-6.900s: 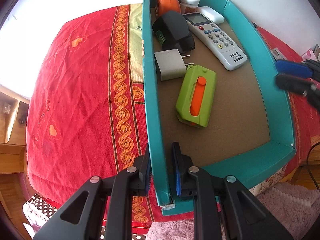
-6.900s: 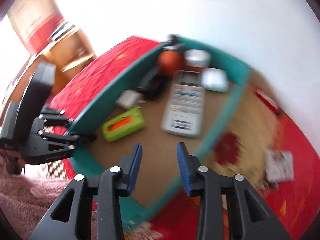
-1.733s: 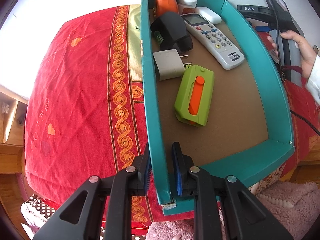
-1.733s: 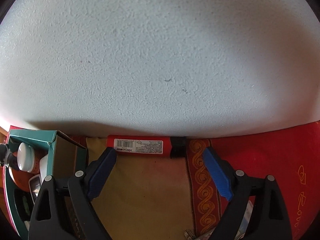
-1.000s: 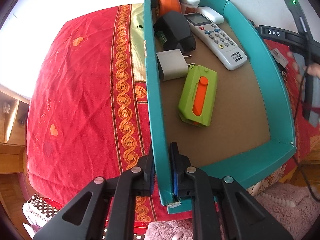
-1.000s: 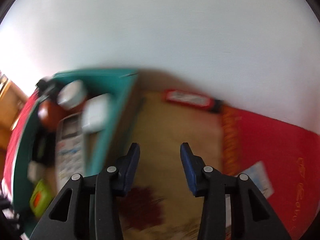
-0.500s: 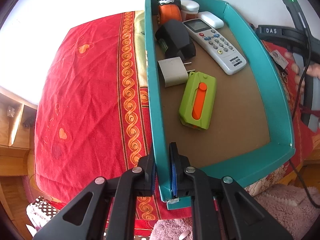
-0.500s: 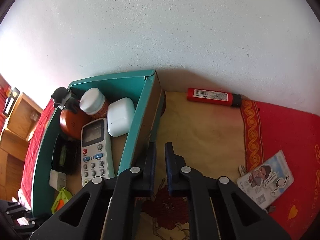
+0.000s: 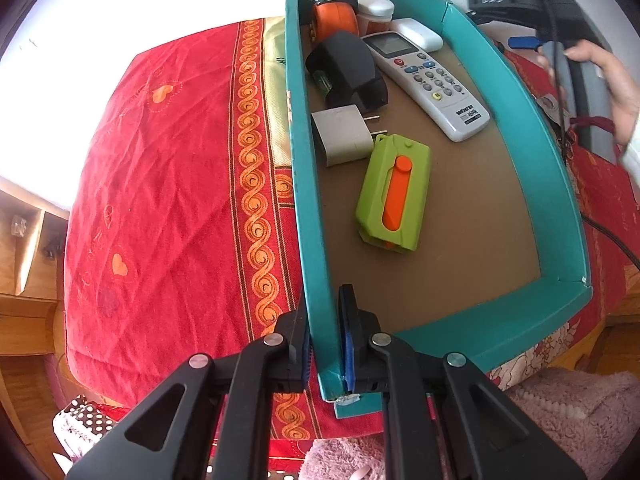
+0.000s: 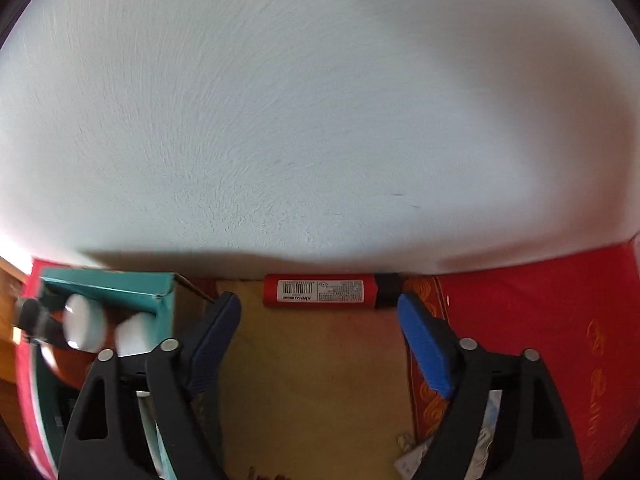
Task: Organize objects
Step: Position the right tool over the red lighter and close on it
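My left gripper (image 9: 325,336) is shut on the near left wall of a teal box (image 9: 304,200). In the box lie a green and orange case (image 9: 394,196), a grey plug adapter (image 9: 342,134), a black charger (image 9: 348,72), a white remote (image 9: 430,82), a white earbud case (image 9: 416,34), a white-lidded jar (image 9: 376,10) and an orange penguin toy (image 9: 334,12). My right gripper (image 10: 320,316) is open and empty, just in front of a red tube with a black cap (image 10: 330,290) that lies against the white wall. The box's far corner (image 10: 160,292) shows at the left.
The box rests on a bed with a red patterned cloth (image 9: 160,184). A wooden shelf (image 9: 24,240) stands at the left, a pink rug (image 9: 568,412) below. A card (image 10: 488,440) lies by my right gripper. The person's hand (image 9: 612,80) holds the right gripper beyond the box.
My right gripper has opened wide and swung from the box's right wall toward the red tube at the wall. My left gripper still holds the box wall.
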A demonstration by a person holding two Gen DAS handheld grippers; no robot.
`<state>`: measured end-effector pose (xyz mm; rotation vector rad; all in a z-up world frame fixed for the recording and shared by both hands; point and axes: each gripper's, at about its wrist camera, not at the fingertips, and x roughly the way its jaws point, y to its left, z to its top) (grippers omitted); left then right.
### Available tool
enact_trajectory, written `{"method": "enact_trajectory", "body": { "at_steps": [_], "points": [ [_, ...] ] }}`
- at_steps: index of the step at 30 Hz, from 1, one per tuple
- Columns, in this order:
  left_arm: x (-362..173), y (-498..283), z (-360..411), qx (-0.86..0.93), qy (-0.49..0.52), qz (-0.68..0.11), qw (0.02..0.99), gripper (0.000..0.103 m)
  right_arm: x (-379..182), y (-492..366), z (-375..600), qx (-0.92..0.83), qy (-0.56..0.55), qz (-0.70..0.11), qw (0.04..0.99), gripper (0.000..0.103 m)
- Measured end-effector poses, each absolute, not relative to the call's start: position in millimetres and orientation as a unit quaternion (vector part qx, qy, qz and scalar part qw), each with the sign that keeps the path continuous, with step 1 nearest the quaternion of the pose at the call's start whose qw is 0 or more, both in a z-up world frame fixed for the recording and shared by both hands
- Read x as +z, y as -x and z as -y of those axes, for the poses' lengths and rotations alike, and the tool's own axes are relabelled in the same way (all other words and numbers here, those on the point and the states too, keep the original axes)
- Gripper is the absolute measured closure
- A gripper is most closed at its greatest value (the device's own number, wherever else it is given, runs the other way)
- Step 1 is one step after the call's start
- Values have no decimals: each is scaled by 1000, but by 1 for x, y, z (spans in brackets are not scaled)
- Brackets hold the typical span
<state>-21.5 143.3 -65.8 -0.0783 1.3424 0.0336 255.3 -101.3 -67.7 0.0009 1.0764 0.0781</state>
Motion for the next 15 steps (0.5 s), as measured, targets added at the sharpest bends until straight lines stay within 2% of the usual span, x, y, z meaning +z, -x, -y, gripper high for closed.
{"method": "enact_trajectory", "body": {
  "at_steps": [2,7,9,15],
  "points": [
    [-67,22,-145,12,39,-621,783,92,-74,-259,96,46,13,-519,853,18],
    [-70,23,-152,5,46,-621,782,91,-84,-277,111,37,-11,-540,841,1],
    [-71,23,-154,3,47,-622,782,91,-91,-283,125,14,-26,-562,826,0],
    [-75,20,-158,1,49,-625,779,91,-91,-283,130,-14,5,-562,827,1]
  ]
}}
